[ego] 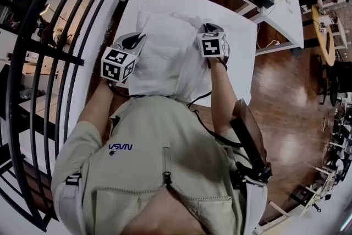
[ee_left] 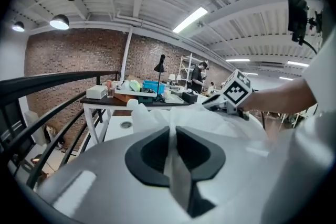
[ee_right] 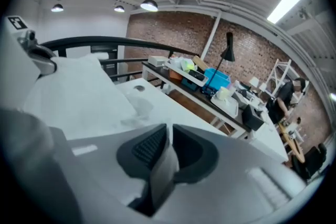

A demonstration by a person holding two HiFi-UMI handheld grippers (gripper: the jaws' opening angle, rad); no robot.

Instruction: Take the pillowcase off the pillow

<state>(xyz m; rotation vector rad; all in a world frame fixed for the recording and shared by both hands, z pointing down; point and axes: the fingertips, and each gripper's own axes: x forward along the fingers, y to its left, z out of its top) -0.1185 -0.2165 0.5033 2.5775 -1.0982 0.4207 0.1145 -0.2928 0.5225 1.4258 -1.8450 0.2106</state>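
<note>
Left gripper [ee_left: 172, 136], right gripper [ee_right: 168, 139]: each clamped on fold of white pillowcase [ego: 165, 58], at opposite sides; bundle over white table [ego: 242, 36].

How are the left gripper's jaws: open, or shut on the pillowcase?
Shut on the pillowcase. The left gripper pinches a fold of its white cloth between its jaws, as its own view shows.

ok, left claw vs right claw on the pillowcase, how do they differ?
Left claw pinches the pillowcase at its left side; right claw pinches its right side, slightly higher in the head view. Left claw's marker cube looks tilted, right claw's squarer. Both are shut on a fold of white fabric.
</note>
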